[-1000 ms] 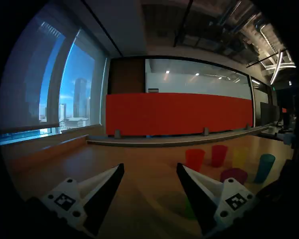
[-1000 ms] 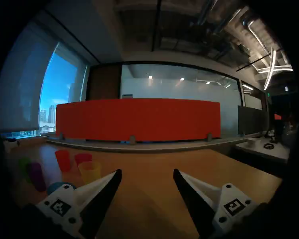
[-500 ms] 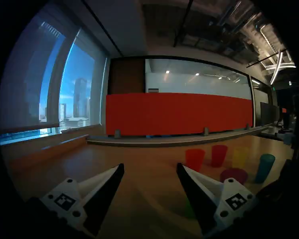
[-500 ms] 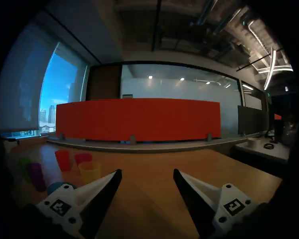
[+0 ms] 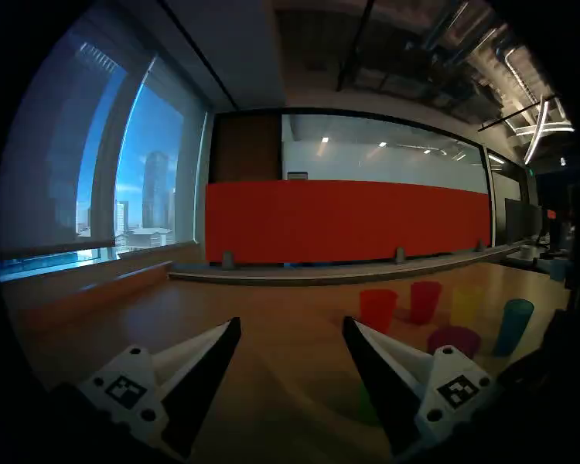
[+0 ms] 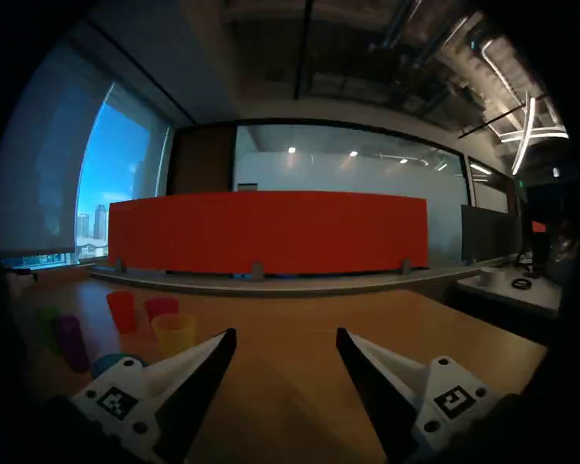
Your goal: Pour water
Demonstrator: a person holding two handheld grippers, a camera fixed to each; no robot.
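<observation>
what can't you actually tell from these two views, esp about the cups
- Water in the cups: in the left gripper view, the orange cup and red cup show side-on in dim light, insides hidden.
- Green cup: left gripper view, mostly behind a finger of the left gripper.
- Teal cup: right gripper view, lower part behind a finger of the right gripper.
- Items on the far desk: too small.
</observation>
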